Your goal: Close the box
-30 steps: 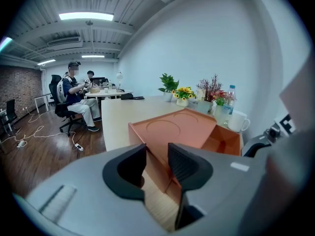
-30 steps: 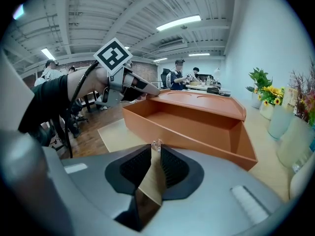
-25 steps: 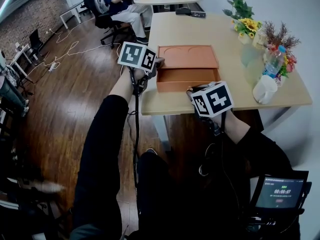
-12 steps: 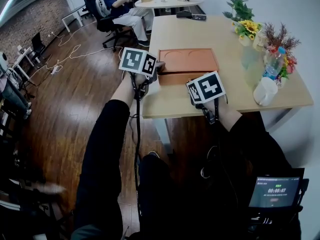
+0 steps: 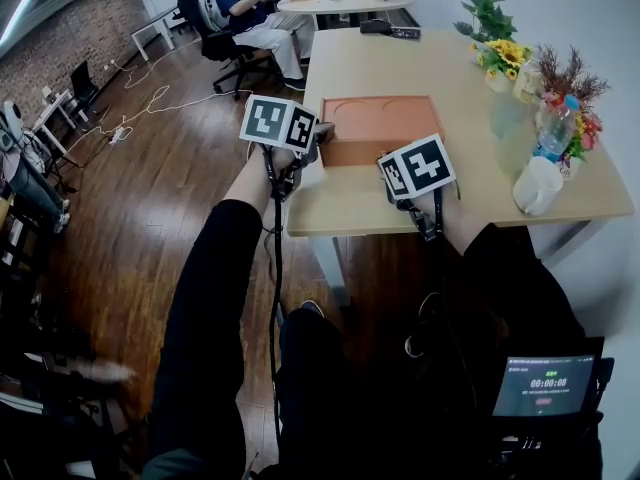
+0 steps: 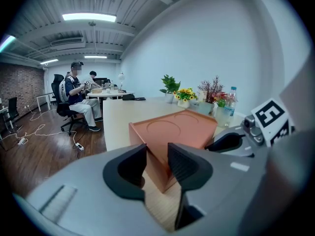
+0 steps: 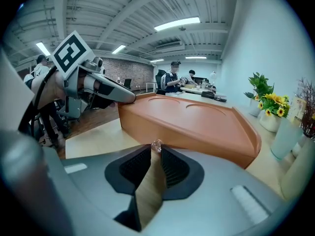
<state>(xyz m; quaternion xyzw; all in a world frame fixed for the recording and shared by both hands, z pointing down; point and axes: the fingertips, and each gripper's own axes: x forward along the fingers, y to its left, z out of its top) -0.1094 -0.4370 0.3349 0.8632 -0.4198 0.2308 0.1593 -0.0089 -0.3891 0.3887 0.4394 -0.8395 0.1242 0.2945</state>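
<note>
A white mug stands near the right front corner of the tabletop. A plastic bottle and yellow flowers line the right edge. A dark case lies at the far edge. Beyond, a seated person.

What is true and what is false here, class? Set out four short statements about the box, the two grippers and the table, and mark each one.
1. The box is orange-brown, with two round recesses in its top. True.
2. The right gripper is wide open with nothing in it. False: its jaws are nearly together on a small clear knob at the box's front.
3. The left gripper has its jaws apart, with a corner of the box showing through the gap. True.
4. The white mug stands on the floor. False: it stands on the table, to the right of the box.
</note>
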